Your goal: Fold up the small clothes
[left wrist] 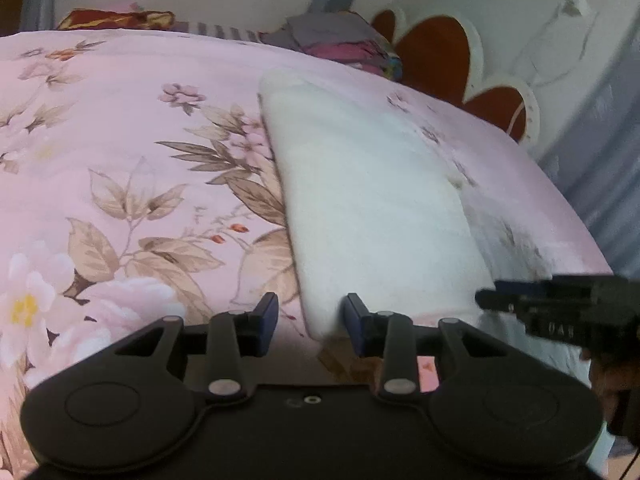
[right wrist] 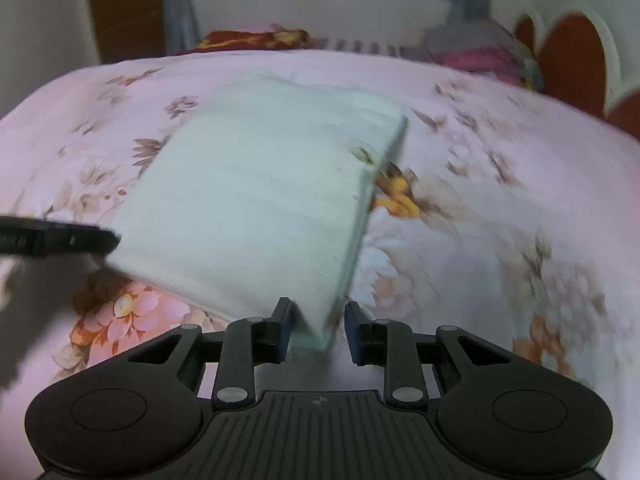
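A white folded cloth [left wrist: 372, 200] lies on the pink floral bedsheet [left wrist: 120, 128]. My left gripper [left wrist: 312, 320] stands open astride the cloth's near left corner; its left pad is clear of the fabric. In the right wrist view the same cloth [right wrist: 256, 192] runs down to my right gripper [right wrist: 319, 328], whose jaws are shut on its near right corner. The right gripper [left wrist: 492, 300] shows from the side at the right of the left wrist view. The left gripper [right wrist: 108, 240] reaches in from the left of the right wrist view, at the cloth's edge.
A heap of grey, pink and striped clothes [left wrist: 344, 36] and a dark red patterned pillow [left wrist: 116, 18] lie at the far side of the bed. A white headboard with red-brown flower shapes [left wrist: 440, 52] stands at the right. The bed's edge [left wrist: 576, 216] drops off on the right.
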`<state>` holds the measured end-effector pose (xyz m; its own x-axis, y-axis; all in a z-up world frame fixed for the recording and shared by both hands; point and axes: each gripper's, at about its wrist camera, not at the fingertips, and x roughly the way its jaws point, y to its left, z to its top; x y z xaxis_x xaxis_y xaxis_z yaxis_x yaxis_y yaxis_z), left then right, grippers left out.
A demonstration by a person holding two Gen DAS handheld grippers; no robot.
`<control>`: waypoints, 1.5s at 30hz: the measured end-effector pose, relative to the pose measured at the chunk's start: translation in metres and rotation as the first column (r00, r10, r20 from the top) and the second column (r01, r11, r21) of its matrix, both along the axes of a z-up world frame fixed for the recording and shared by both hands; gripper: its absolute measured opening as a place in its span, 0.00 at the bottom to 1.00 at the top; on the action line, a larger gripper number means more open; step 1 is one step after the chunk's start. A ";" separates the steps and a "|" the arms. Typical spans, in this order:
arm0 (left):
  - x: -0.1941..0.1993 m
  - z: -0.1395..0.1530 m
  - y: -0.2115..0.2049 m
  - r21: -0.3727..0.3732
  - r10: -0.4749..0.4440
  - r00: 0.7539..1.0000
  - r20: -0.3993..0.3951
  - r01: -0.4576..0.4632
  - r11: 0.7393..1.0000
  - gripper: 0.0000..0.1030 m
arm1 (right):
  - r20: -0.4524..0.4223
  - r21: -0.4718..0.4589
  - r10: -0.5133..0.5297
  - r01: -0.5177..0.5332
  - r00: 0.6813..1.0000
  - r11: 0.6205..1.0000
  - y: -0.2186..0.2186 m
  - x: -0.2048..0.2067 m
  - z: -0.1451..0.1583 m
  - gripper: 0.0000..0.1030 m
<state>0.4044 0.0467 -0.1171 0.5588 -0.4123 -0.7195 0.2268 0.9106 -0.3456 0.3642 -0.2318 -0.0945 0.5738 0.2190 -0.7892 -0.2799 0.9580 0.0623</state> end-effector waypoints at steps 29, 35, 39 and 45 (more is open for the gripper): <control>0.103 -0.005 0.012 -0.171 0.171 0.982 -0.073 -0.182 0.968 0.71 | -0.121 0.486 -0.217 0.248 0.969 0.838 -0.085 0.117 -0.009 0.54; 0.118 -0.012 0.006 -0.232 0.147 0.982 -0.118 -0.171 0.957 0.66 | -0.231 0.577 -0.106 0.223 0.967 0.786 -0.086 0.143 -0.027 0.54; 0.130 -0.017 0.001 -0.264 0.141 0.978 -0.153 -0.178 0.948 0.66 | -0.221 0.594 -0.075 0.195 0.972 0.781 -0.085 0.147 -0.029 0.51; 0.146 -0.010 -0.024 -0.171 0.079 0.986 -0.148 -0.104 0.980 0.34 | -0.189 0.567 -0.068 0.165 0.980 0.807 -0.073 0.146 -0.028 0.32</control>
